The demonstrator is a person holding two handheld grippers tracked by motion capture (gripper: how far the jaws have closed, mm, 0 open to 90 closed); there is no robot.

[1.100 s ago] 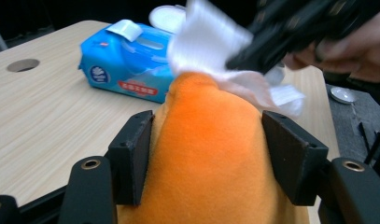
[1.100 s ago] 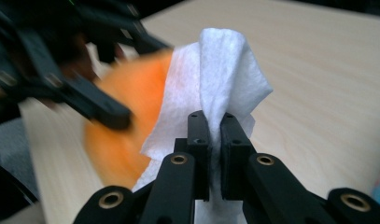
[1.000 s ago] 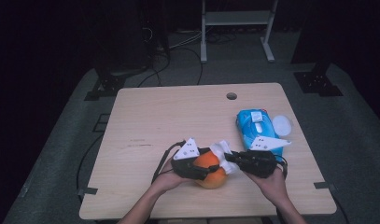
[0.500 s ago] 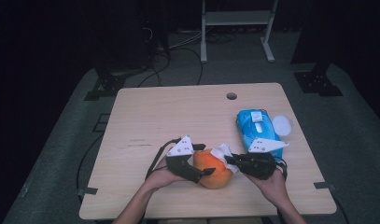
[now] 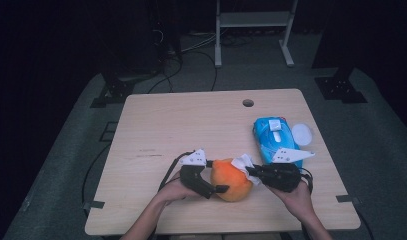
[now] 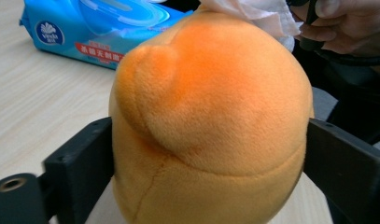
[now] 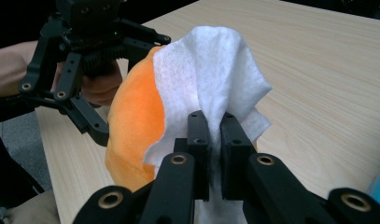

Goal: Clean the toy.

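A: From the high view — round orange plush toy, soft and fuzzy, sitting on the pale wooden table near its front edge, between the two hand-held grippers.

B: And the left gripper?

A: Black, grey three-cornered plate on top, jaws spread wide to either side of the plush toy; have just been opening. Right gripper on the other side, clamped tight on a crumpled white wipe that rests against the toy's upper right.

B: Anything else on the table?

A: Blue plastic pack of wet wipes to the right and further back, well apart from the toy, with a round white lid just beside it.

B: On to the left gripper view.

A: Toy up close — short-piled orange fabric, deeper orange at the middle, paler yellow toward the bottom, a rounded bulge at upper left and a thin curved seam below. One black jaw at each flank, close against the plush; hard to say whether touching. White wipe draped over the top. Blue pack behind on the table.

B: Right gripper view?

A: Own jaws closed together, pinching the wipe, which fans upward over the toy's orange side. Beyond it, the left gripper, jaws apart.
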